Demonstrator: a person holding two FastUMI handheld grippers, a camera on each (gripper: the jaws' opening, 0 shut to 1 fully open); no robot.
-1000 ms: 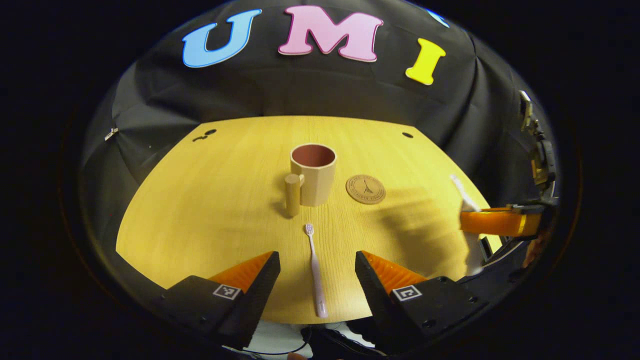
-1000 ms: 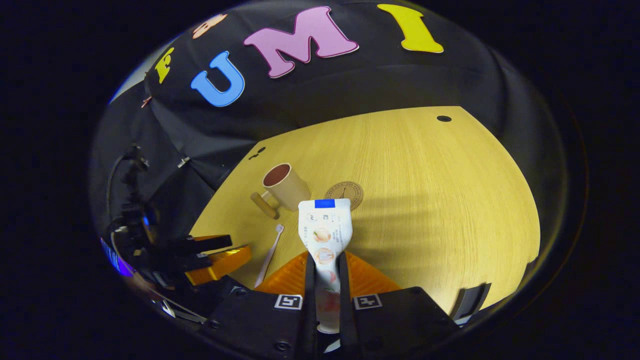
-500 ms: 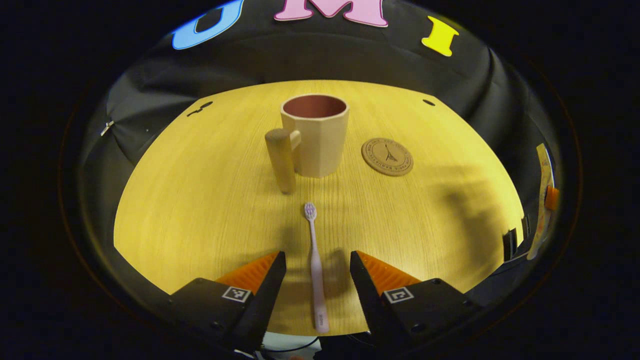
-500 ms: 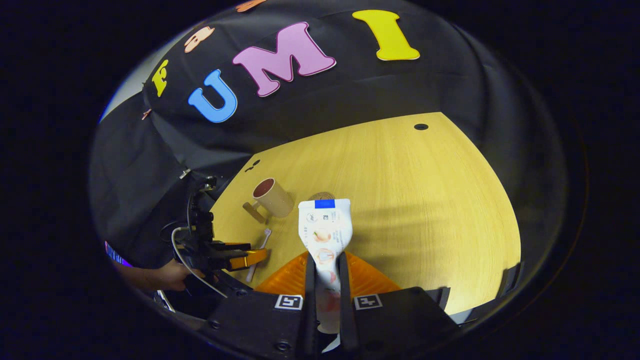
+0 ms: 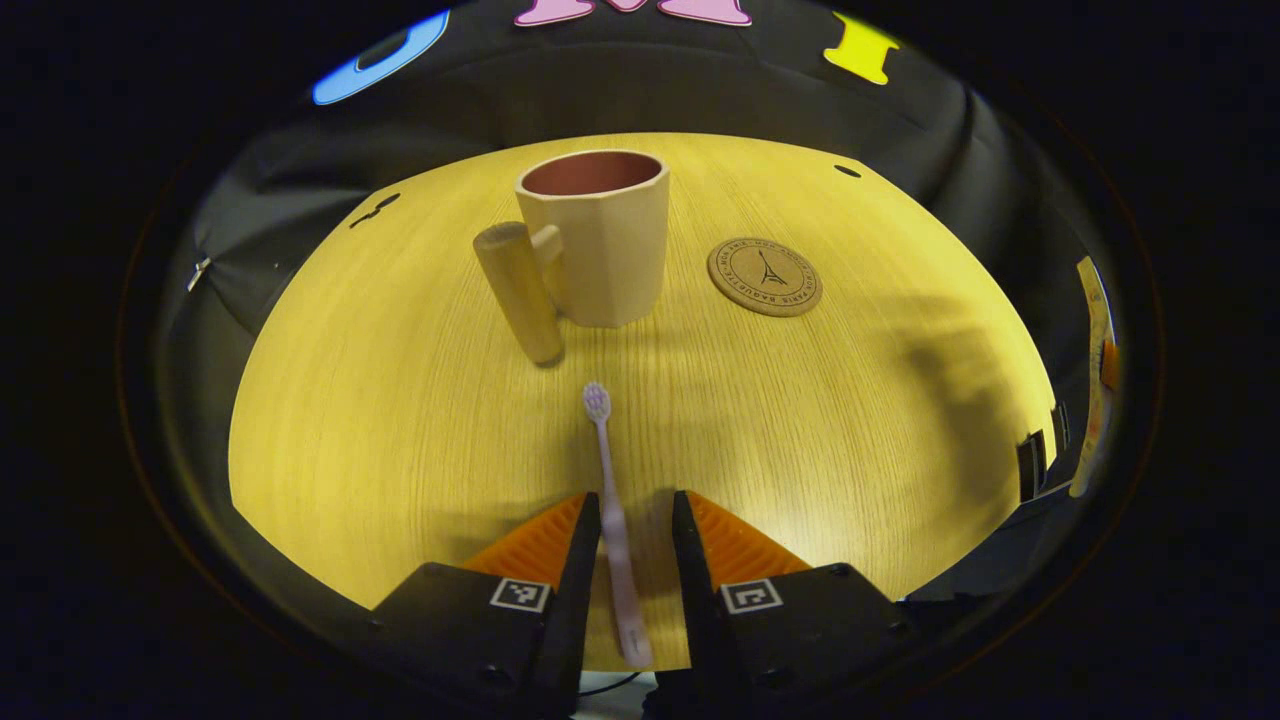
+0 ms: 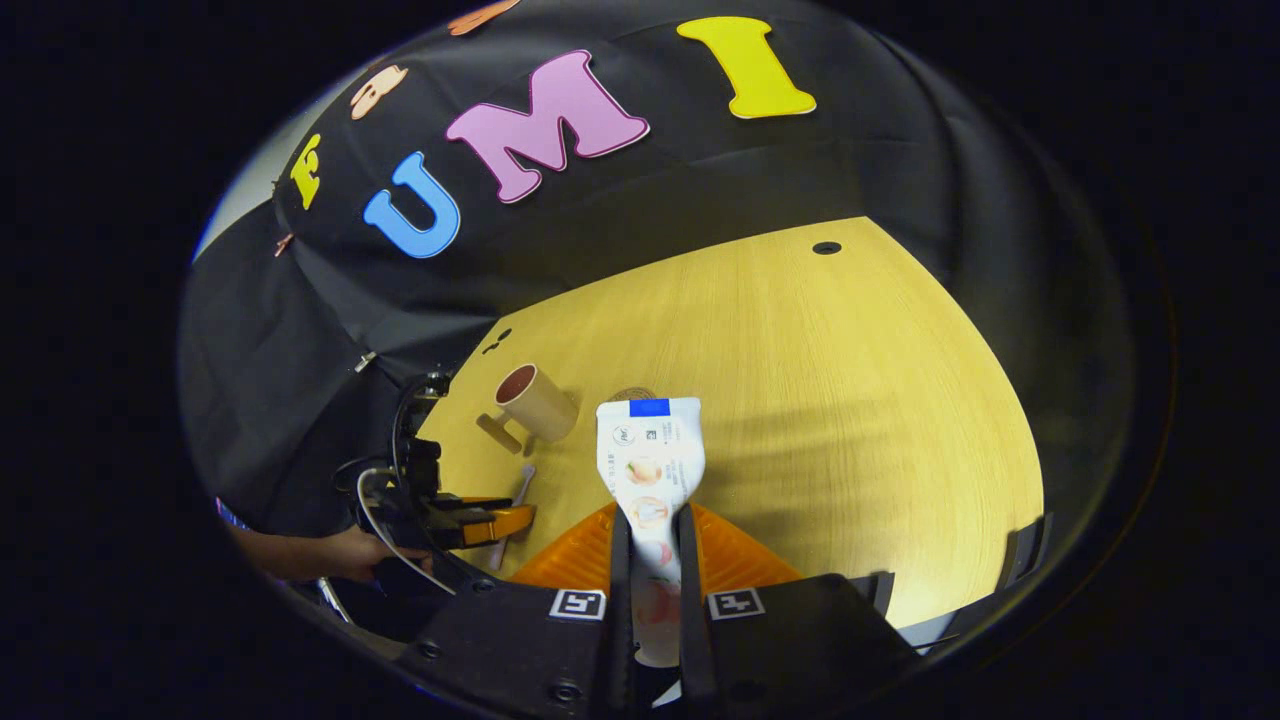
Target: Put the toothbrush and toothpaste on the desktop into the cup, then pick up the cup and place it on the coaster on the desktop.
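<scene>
A pale pink toothbrush [image 5: 605, 470] lies on the wooden desk [image 5: 380, 420], bristles pointing at the beige cup [image 5: 600, 240] with its wooden handle. My left gripper [image 5: 632, 510] straddles the brush handle low over the desk, jaws narrowed with a small gap still showing on either side. The round cork coaster [image 5: 764, 276] lies just right of the cup. In the right gripper view, my right gripper [image 6: 650, 530] is shut on the white toothpaste tube [image 6: 650, 460], held upright above the desk's near edge. The cup [image 6: 535, 402] and toothbrush [image 6: 512, 500] sit far off to its left.
A hand [image 6: 330, 552] holds the left gripper [image 6: 500, 520] at the desk's left edge. The tube [image 5: 1095, 380] appears edge-on at the far right of the left gripper view. Small dark holes [image 5: 847, 171] mark the desk's back corners.
My left gripper has come forward and down over the toothbrush and its jaws have narrowed around the handle. The right gripper has drawn back a little, still holding the tube.
</scene>
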